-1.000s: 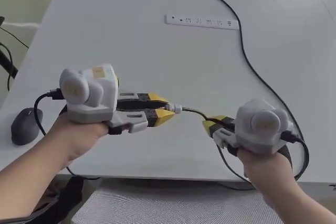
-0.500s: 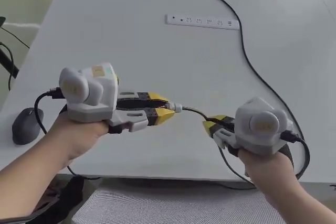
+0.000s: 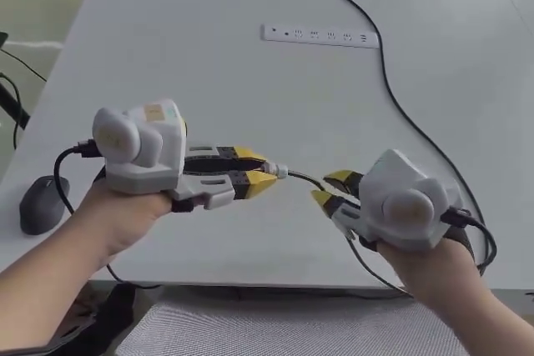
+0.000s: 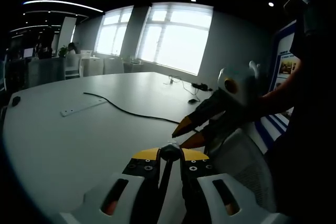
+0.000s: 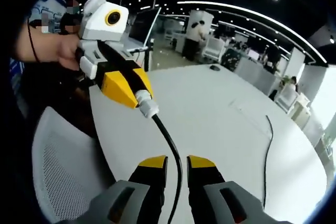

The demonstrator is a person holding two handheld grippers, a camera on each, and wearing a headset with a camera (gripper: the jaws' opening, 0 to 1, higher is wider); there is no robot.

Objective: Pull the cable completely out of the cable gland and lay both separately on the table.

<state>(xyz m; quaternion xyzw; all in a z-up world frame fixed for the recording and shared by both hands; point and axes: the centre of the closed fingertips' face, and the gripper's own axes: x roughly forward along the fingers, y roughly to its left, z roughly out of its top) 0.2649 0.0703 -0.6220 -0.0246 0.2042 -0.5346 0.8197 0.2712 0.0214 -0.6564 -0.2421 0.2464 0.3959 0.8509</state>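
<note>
My left gripper [image 3: 269, 176] is held level over the table's near edge, its yellow jaws shut on a small grey-white cable gland [image 3: 279, 172]. The gland [image 4: 170, 151] sits pinched between the jaw tips in the left gripper view. A thin black cable [image 3: 304, 178] leaves the gland and runs right, between the jaws of my right gripper [image 3: 332, 189]. In the right gripper view the cable [image 5: 168, 140] passes from the gland [image 5: 146, 103] down through the gap of my right gripper [image 5: 177, 160], whose jaws stand apart, open around it.
A white power strip [image 3: 321, 36] lies at the far middle of the white table [image 3: 209, 72], its black cord [image 3: 400, 106] trailing down the right side. A dark mouse [image 3: 37, 202] sits at the left edge. A mesh chair seat [image 3: 250, 331] shows below the near edge.
The right gripper's jaws have parted from the cable and the gripper has rolled, tilting its body upward. The left gripper keeps the gland in the same place.
</note>
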